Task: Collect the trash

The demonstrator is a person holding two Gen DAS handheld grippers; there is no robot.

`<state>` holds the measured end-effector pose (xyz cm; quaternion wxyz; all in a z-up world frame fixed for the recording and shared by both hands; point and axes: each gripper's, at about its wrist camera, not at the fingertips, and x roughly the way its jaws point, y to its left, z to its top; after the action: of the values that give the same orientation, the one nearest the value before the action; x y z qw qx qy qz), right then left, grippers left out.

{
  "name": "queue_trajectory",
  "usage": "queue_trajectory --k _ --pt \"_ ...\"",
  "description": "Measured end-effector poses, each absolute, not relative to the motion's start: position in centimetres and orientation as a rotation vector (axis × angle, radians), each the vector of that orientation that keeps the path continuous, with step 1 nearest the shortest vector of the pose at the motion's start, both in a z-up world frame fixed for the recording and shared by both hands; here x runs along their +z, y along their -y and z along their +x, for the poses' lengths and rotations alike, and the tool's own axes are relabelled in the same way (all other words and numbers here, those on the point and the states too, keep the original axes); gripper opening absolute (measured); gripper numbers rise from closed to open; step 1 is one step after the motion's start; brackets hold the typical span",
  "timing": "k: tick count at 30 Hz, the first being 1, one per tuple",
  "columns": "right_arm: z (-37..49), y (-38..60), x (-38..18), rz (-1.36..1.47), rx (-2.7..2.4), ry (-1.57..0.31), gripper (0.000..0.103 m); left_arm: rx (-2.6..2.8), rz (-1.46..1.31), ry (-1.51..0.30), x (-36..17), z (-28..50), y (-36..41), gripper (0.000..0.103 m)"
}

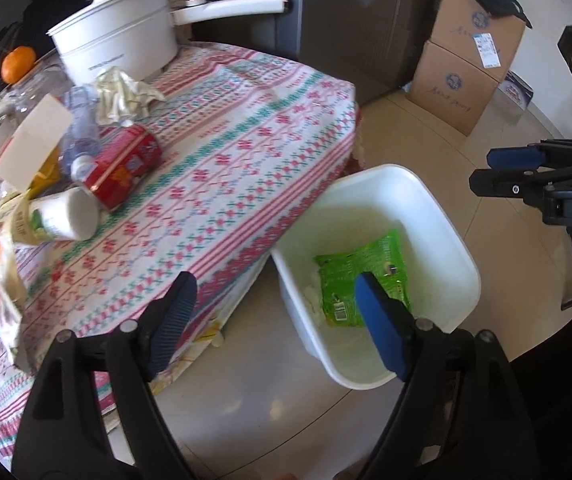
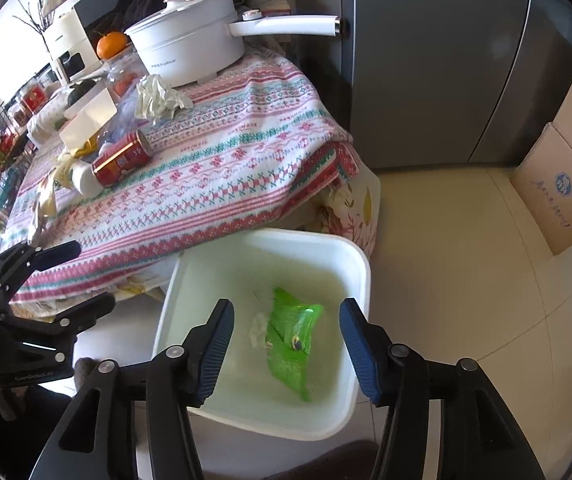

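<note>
Green wrapper (image 2: 291,344) already lies in the white bin (image 2: 359,276) on the floor by the table corner, beside a pale crumpled scrap I can't identify; the rest of the trash sits on the tablecloth (image 1: 222,148): red can (image 1: 126,166) on its side, light, stiff, likely to roll, best pinched across its middle, with a tipped paper cup (image 1: 68,216) touching it, easily crushed. Both my tongs, left (image 1: 276,326) and right (image 2: 286,346), hang spread and empty; the plastic bottle (image 1: 80,136) is half hidden behind the can and a white card.
</note>
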<state>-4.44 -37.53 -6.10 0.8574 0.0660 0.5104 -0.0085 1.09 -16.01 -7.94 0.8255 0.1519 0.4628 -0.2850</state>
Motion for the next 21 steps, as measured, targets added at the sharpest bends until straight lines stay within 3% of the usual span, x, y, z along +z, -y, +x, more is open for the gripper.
queue_trajectory --k 13,21 --pt "-1.3 33.0 -4.5 0.115 0.066 -1.033 0.072 -0.444 0.247 -0.974 -5.8 3.3 8.6 0.083" --pt "0.6 29.7 -4.4 0.103 0.114 -1.040 0.073 -0.293 0.201 -0.964 -5.2 5.5 1.9 0.083"
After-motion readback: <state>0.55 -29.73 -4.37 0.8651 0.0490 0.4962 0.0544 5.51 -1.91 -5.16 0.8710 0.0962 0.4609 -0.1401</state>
